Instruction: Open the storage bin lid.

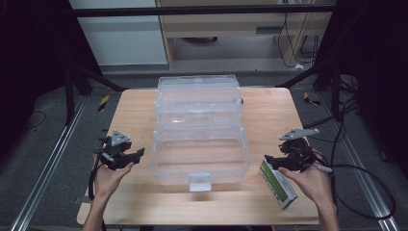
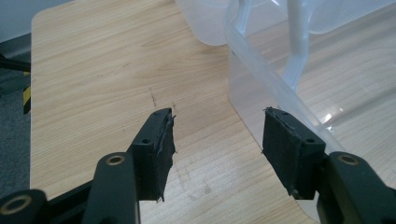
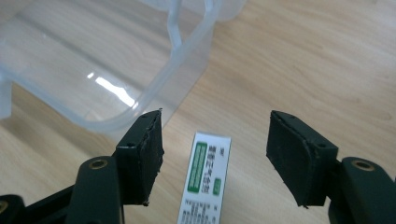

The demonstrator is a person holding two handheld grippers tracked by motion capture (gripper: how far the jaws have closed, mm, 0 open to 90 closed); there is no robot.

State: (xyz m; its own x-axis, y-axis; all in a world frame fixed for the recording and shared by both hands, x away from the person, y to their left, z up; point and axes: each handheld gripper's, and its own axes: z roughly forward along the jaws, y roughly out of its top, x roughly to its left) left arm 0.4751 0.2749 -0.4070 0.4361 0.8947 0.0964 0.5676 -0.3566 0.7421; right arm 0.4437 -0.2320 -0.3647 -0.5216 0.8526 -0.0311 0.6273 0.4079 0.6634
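Note:
A clear plastic storage box (image 1: 199, 144) stands open in the middle of the wooden table (image 1: 139, 110), its tiers stepped back. My left gripper (image 1: 137, 156) hovers just left of the box's front tier, open, with bare wood between its jaws (image 2: 217, 135); the box wall (image 2: 261, 79) lies beside its right pad. My right gripper (image 1: 269, 161) hangs open at the box's right side. A small white and green carton (image 1: 278, 185) lies flat on the table under it, seen between the jaws (image 3: 215, 135) as the carton (image 3: 205, 177), untouched. The box corner (image 3: 154, 88) is to its left.
A white latch (image 1: 199, 182) sticks out from the box's front wall. Cables (image 1: 356, 192) trail off the table's right edge onto the floor. Metal rails (image 1: 48, 168) run along both sides of the table. Bare wood lies in front of the box.

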